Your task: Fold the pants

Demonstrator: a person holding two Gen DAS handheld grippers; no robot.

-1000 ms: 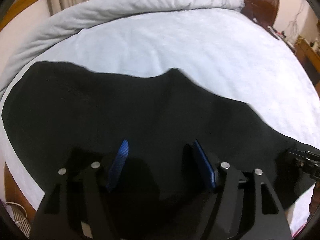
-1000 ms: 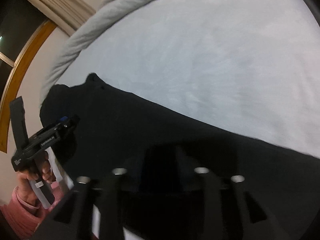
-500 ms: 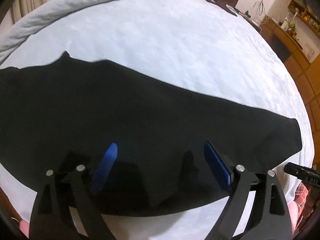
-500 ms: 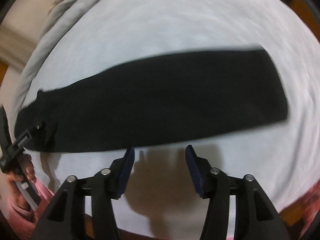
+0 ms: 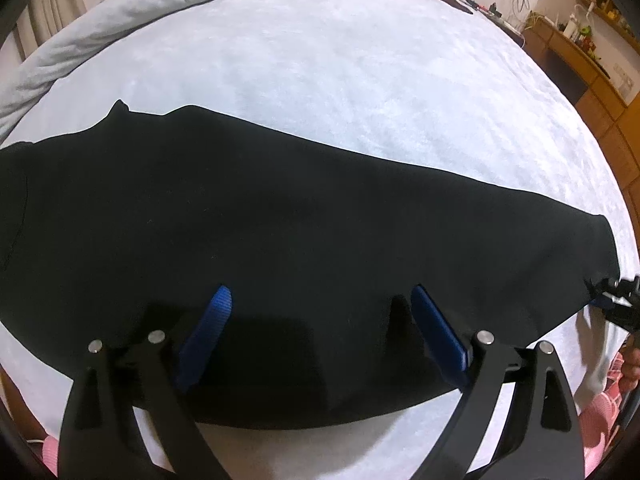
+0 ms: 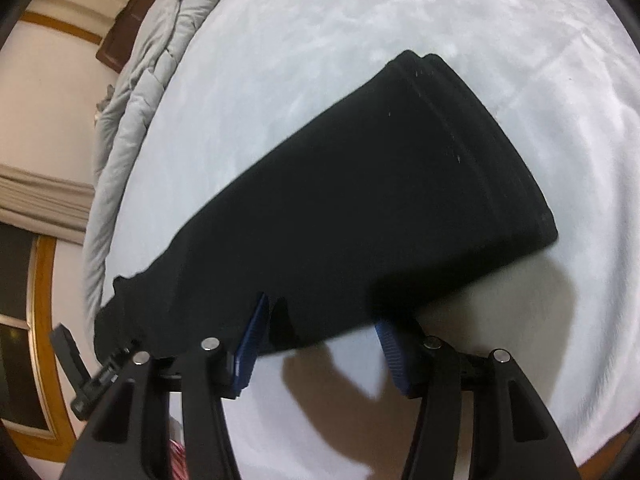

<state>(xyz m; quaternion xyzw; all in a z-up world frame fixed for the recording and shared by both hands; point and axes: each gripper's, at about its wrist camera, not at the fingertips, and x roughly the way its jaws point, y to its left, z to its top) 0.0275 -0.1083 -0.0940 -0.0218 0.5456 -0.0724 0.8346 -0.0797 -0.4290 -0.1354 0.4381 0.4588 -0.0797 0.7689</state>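
Observation:
Black pants [image 5: 280, 216] lie flat on the pale bed sheet [image 5: 360, 80], folded lengthwise into one long strip. My left gripper [image 5: 320, 300] is open and empty, hovering over the near edge of the middle of the pants. In the right wrist view the pants [image 6: 380, 200] run from lower left to the hem end at the upper right. My right gripper [image 6: 324, 312] is open and empty, its blue pads at the near edge of the strip. The right gripper also shows at the right edge of the left wrist view [image 5: 612, 292], by the hem.
A rumpled grey duvet [image 5: 160, 12] lies along the far side of the bed. A dark wooden headboard [image 6: 124, 32] stands behind it. A wooden desk with small items [image 5: 580, 52] stands at the right. A window frame [image 6: 40, 340] is at the left.
Both grippers let go of the pants and pulled back. The pants now lie flat in a strip. The right gripper has moved closer to the strip near the hem end.

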